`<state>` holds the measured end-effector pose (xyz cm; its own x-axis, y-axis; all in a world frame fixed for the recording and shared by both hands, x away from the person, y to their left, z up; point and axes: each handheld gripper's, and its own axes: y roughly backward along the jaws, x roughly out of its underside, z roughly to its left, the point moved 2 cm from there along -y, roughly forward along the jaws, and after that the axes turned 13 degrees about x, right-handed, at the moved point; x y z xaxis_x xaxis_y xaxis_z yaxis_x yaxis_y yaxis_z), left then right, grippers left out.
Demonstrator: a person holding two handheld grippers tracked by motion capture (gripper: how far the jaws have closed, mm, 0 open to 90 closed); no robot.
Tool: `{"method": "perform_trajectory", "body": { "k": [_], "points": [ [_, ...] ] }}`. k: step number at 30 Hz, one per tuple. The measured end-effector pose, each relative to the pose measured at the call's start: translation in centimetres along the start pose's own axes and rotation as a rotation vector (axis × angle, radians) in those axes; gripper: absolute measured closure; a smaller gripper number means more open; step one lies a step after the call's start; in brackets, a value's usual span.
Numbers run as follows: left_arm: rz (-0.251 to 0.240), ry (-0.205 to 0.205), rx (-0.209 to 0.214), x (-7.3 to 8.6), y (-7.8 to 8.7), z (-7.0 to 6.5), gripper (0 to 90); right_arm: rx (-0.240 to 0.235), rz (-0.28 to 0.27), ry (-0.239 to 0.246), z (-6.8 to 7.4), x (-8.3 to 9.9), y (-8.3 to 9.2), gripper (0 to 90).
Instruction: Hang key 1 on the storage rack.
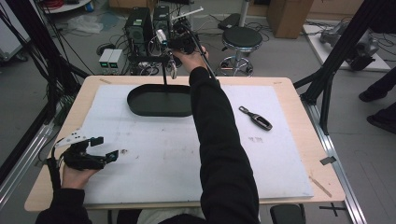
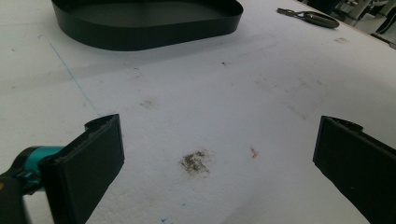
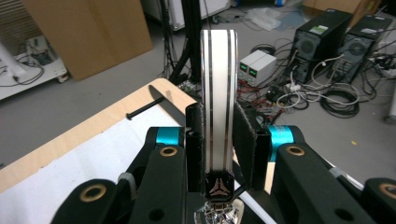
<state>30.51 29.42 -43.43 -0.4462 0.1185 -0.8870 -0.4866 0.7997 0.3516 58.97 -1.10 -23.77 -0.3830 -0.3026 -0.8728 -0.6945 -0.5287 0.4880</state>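
Right hand-held gripper [image 3: 218, 140] outstretched beyond tray [image 1: 159, 109]

Table [image 1: 299, 140]: light wooden top, rectangular, with rounded corners.
Sheet [image 1: 163, 154]: white, covers most of the table top and leaves a wooden border all round; it carries faint grey smudges and a thin blue line.
Tray [image 1: 159, 100]: black, oval, low-walled, lies on the sheet towards the far edge, left of centre.
Key fob [image 1: 256, 117]: dark, slim, lies on the sheet to the right of the tray, well apart from it, set at a slant.
Tape [image 1: 328, 160]: small dark piece on the right wooden border.
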Motion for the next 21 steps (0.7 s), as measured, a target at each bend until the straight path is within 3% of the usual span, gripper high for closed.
{"method": "perform_trajectory", "body": {
  "k": [6,10,15,20,21],
  "points": [
    [0.0,0.001,-0.001,0.0,-0.1,0.0,2.4,0.034,-0.021,-0.036,-0.3,0.2,-0.6,75.3],
    [-0.001,0.001,0.001,0.0,0.0,0.1,2.4,0.057,-0.061,-0.133,-0.6,0.4,-1.1,75.2],
    [-0.02,0.013,0.011,0.0,0.1,0.3,2.3,0.094,-0.065,-0.133,-0.8,0.8,-1.9,75.2],
    [-0.017,0.01,0.011,0.0,0.0,0.2,2.3,0.098,-0.057,-0.125,-1.0,1.6,-2.2,74.5],
    [-0.017,0.01,0.01,0.0,0.0,0.2,2.3,0.071,-0.055,-0.141,-1.1,1.9,-2.1,61.2]
  ]
}}
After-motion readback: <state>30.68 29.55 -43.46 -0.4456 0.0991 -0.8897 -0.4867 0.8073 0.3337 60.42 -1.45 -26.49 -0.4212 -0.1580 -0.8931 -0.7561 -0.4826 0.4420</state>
